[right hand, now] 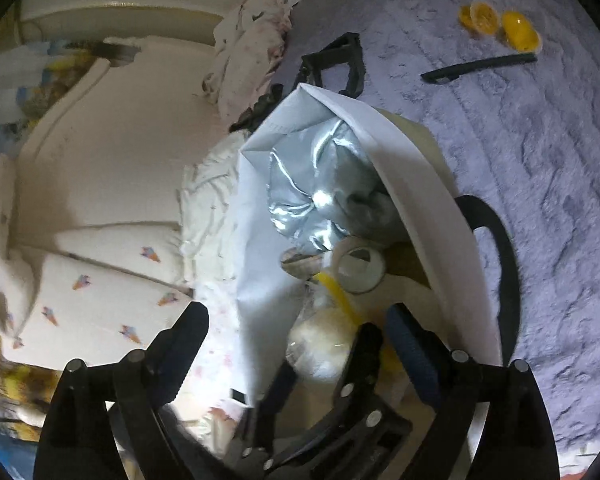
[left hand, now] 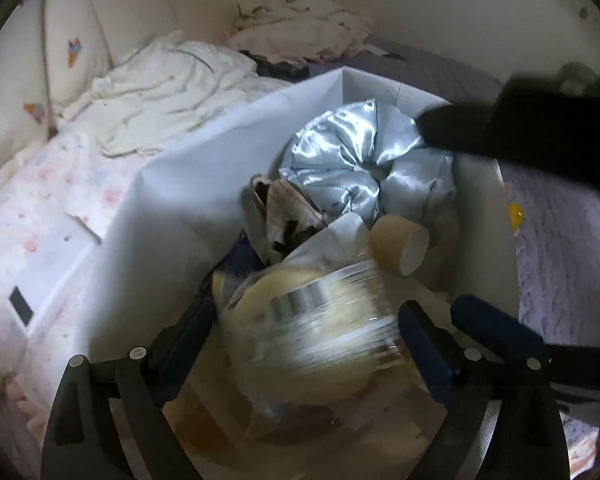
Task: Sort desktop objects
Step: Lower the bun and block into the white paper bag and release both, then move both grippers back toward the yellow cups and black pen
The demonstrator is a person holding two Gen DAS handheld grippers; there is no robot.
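A white open box (left hand: 180,184) stands on a bed and holds a shiny silver cushion (left hand: 352,164), a brown tape roll (left hand: 400,244) and other items. My left gripper (left hand: 304,332) is inside the box with its jaws around a clear-wrapped cream package (left hand: 312,340) with a barcode; the package is blurred. My right gripper (right hand: 300,336) is open and empty, straddling the box's left wall (right hand: 260,260) above the left gripper. The right wrist view shows the cushion (right hand: 308,184), the tape roll (right hand: 360,264) and the package (right hand: 324,348).
A purple fluffy blanket (right hand: 520,160) lies right of the box with yellow pieces (right hand: 500,24), a black strip (right hand: 480,66) and a black frame (right hand: 336,64) on it. Pillows (left hand: 160,84) and crumpled cloth (left hand: 308,24) lie behind and left of the box.
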